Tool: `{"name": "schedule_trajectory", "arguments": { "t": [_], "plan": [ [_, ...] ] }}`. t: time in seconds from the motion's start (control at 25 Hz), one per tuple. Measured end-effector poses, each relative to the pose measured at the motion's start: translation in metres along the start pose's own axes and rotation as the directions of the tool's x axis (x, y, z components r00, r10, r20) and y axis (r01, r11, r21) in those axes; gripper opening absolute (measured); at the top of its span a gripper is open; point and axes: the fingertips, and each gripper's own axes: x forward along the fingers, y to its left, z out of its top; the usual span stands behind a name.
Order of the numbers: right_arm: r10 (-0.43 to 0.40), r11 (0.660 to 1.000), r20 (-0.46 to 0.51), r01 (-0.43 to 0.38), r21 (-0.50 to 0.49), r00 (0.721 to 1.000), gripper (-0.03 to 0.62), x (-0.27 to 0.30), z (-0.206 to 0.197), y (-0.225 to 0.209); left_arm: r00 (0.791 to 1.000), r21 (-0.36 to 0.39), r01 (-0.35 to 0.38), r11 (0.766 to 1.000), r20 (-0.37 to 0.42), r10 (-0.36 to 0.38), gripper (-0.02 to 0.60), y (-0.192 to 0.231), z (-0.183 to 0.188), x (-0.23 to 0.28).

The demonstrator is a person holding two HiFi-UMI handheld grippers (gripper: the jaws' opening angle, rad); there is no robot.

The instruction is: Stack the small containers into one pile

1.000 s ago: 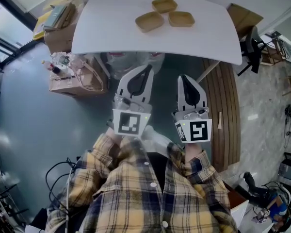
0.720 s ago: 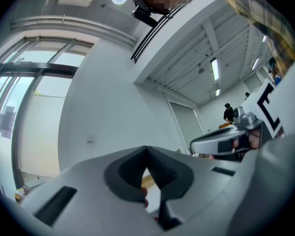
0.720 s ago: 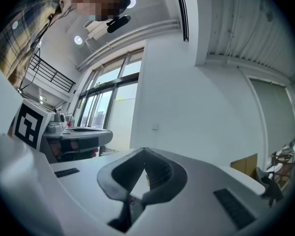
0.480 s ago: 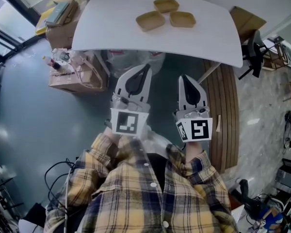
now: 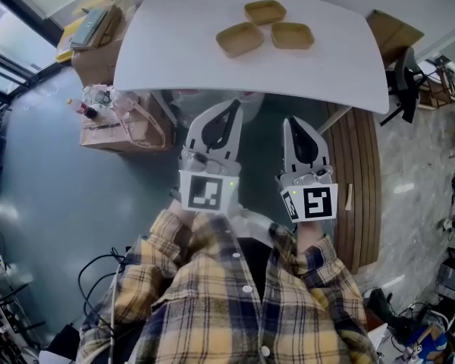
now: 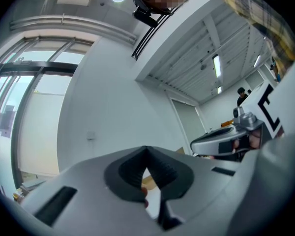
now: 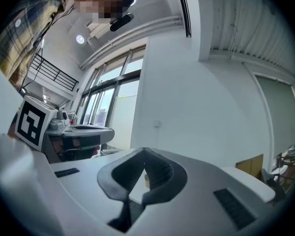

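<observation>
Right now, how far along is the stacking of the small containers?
Nothing is stacked yet: the three containers lie side by side on the table, none inside another. Nothing is in hand: the left gripper and right gripper are shut and empty, short of the table's near edge. All the stacking is left.

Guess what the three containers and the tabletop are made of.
Containers: probably wood, bamboo or moulded fibre. They are even matte tan with rounded corners, too small here to show grain. Tabletop: likely laminate or painted board, plain smooth white with no visible texture.
</observation>
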Motion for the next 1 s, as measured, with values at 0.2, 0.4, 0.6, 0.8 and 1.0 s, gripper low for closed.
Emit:
{"name": "schedule_trajectory", "arguments": {
  "t": [0.2,0.4,0.6,0.8,1.0],
  "plan": [
    [-0.021,1.0,-0.008,0.021,-0.02,1.0,0.015,0.056,-0.007,-0.023,1.0,-0.049,0.008,0.999,-0.01,-0.008,0.017,0.034,-0.027,0.052],
    [-0.041,0.999,-0.022,0.04,-0.034,0.999,0.015,0.128,-0.016,-0.042,1.0,-0.057,0.026,0.998,0.015,-0.025,0.017,0.084,-0.045,0.116],
    [-0.06,0.997,-0.016,0.059,-0.054,0.998,0.015,0.201,-0.016,-0.062,0.997,-0.026,0.066,0.997,0.029,-0.065,0.017,0.126,-0.06,0.173],
    [-0.094,0.994,-0.036,0.092,-0.05,0.995,0.015,0.245,-0.026,-0.074,0.994,-0.028,0.11,0.994,0.014,-0.11,0.017,0.149,-0.081,0.207],
    [-0.129,0.991,-0.064,0.127,-0.039,0.99,0.015,0.263,-0.034,-0.08,0.99,-0.042,0.142,0.989,0.011,-0.141,0.017,0.159,-0.093,0.223]
  ]
}}
